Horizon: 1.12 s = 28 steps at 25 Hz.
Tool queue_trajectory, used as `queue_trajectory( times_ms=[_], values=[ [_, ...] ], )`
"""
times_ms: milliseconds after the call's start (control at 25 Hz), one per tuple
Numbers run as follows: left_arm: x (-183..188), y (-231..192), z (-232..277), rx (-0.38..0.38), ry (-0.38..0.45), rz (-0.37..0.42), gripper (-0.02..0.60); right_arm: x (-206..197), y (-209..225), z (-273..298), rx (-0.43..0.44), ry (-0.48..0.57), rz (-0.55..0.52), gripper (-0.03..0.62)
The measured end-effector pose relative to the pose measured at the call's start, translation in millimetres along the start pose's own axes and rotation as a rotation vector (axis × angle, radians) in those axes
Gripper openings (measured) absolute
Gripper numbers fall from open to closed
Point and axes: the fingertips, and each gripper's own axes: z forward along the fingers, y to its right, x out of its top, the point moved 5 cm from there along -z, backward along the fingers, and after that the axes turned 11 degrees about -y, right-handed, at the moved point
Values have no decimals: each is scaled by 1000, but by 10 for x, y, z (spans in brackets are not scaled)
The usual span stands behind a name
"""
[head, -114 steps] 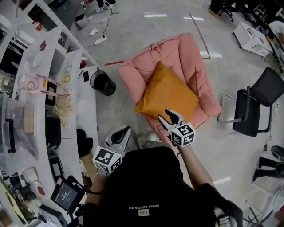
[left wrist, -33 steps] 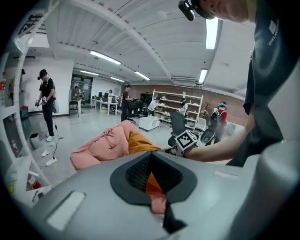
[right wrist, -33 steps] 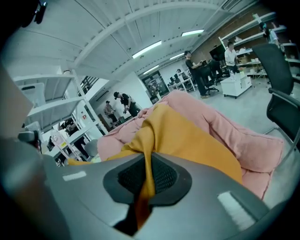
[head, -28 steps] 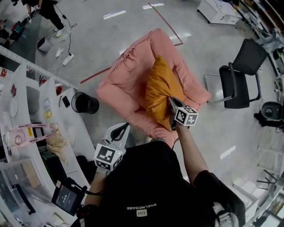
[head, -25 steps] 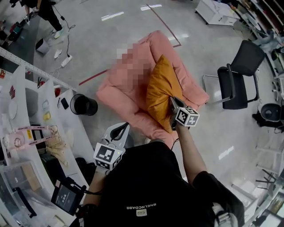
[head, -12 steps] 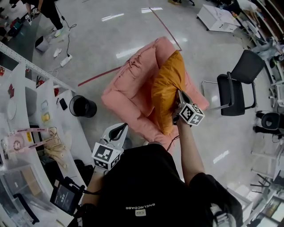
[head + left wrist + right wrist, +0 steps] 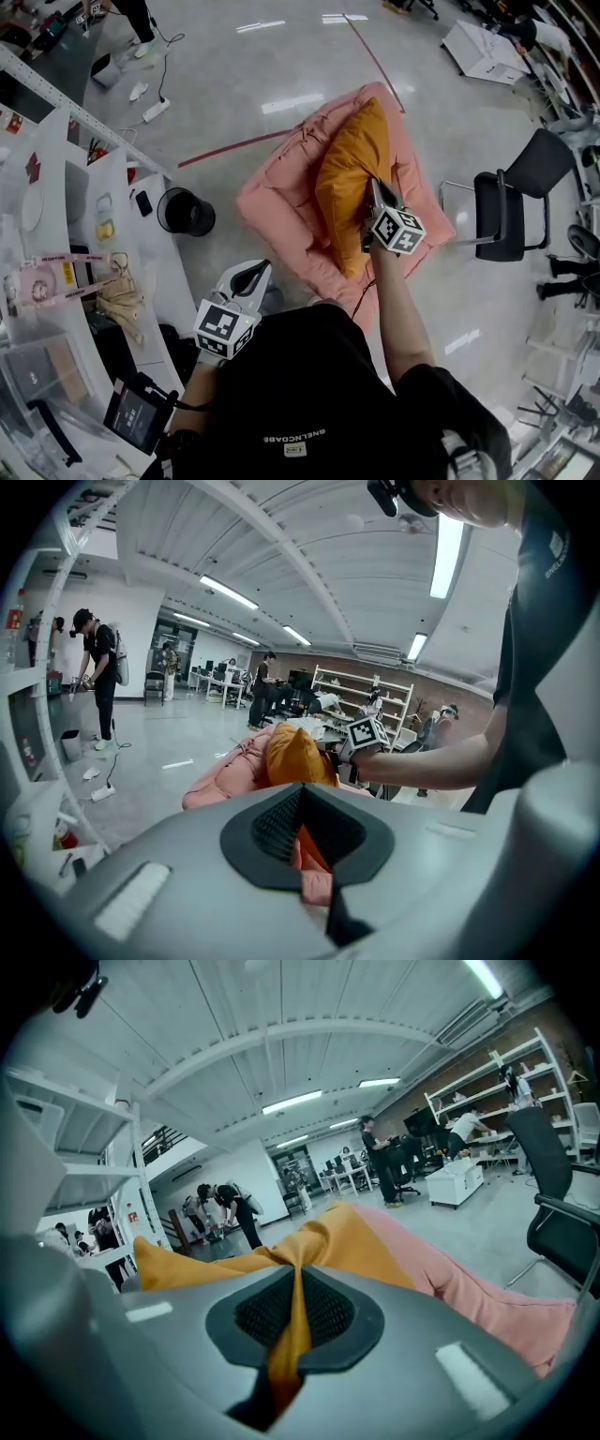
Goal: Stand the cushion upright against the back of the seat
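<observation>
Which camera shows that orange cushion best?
The head view: the whole orange cushion stands on edge on the pink seat, the right gripper pinching its edge. The left gripper view shows it small, distant; the right gripper view shows only bunched fabric.

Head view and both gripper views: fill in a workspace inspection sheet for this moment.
Surface: grey floor, glossy, with a red tape line.
Job's things: orange cushion raised on edge on the pink seat; whether it touches the seat's back cannot be told.
Clutter: black bin beside the seat; crowded white desk.
Grippers: right gripper shut on the cushion's fabric; left gripper shut, empty, away from the seat.
Cables: power strip with its lead on the floor.
Surroundings: black chair; people standing farther off.
</observation>
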Motion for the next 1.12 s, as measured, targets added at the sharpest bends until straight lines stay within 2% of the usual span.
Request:
queue_trajectory(
  times_ms=[240,400,560,720,960,1120],
  values=[
    [-107,-184,-101,19,-4,-40,11,-177,-209,292,13,-44,-37,26],
    [-129,-214,-94,0,-18,-40,11,-256,-265,352,24,-64,-67,55],
    [-146,-276,-67,-22,-36,-26,11,-299,-343,392,30,-64,-101,106],
    [-127,-311,-17,-59,-51,-6,11,-334,-401,354,39,-65,-85,139],
    [-88,-263,87,-131,-80,33,20,-341,-413,149,57,-63,-49,268],
    [-114,-189,156,-161,-114,52,40,-381,-373,-90,55,-41,-34,288]
  ],
)
